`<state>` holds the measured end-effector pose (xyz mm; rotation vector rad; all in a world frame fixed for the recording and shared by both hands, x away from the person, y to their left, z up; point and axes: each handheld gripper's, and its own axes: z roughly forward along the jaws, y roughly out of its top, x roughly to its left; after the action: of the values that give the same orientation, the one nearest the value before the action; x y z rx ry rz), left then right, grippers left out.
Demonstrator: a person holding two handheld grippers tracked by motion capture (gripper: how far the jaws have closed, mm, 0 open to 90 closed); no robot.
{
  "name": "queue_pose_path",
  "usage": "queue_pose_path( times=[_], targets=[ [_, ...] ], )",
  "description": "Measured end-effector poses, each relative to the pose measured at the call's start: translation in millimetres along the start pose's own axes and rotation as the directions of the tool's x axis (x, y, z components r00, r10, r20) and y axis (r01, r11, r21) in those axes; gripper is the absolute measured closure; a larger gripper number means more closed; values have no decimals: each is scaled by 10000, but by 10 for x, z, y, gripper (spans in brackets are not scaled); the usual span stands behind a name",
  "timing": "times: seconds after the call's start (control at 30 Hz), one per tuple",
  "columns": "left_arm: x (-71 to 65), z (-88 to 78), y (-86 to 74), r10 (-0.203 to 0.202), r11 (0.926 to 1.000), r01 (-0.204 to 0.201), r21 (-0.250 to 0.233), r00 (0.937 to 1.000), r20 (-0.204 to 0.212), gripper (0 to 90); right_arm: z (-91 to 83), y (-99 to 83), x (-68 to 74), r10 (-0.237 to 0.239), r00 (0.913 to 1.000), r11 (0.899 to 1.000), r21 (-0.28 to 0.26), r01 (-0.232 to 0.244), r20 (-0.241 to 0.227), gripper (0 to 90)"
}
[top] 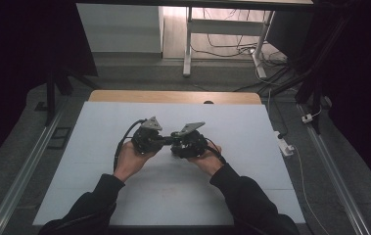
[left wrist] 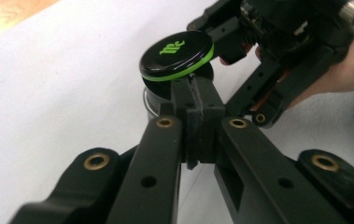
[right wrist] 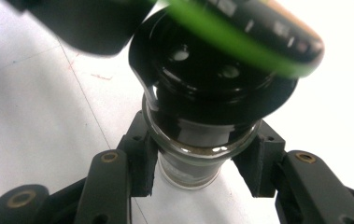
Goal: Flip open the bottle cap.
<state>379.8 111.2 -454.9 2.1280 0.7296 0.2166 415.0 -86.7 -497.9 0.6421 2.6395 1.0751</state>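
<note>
I am holding a small glass jar (right wrist: 198,158) with my right gripper (right wrist: 198,168); its jaws are standing partly open and pressing on the glass neck from both sides, and the jar is staying above the white table (top: 251,142), near its middle. My left gripper (left wrist: 198,100) has its jaws almost fully closed, and they are sitting just under the black flip lid with a green ring (left wrist: 177,55); I cannot tell if they are pinching some tab of it. The lid is tilting up from the black sifter top (right wrist: 212,70), so I am judging the opening as mostly done; swinging it fully back is left.
</note>
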Motion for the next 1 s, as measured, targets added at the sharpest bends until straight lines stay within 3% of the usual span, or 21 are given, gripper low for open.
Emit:
queue_pose_path(
  times=[0.57, 1.0],
  targets=[
    [161, 10, 150, -359, 9990, 341, -301, 9975, -601, 888, 4, -4, 2, -183, 9998, 9998, -51, 183, 57, 528],
    [155, -32, 103, -277, 9995, 268, -190, 9985, -474, 840, 3, -1, -8, -167, 9999, 9999, -28, 167, 9, 525]
  ],
)
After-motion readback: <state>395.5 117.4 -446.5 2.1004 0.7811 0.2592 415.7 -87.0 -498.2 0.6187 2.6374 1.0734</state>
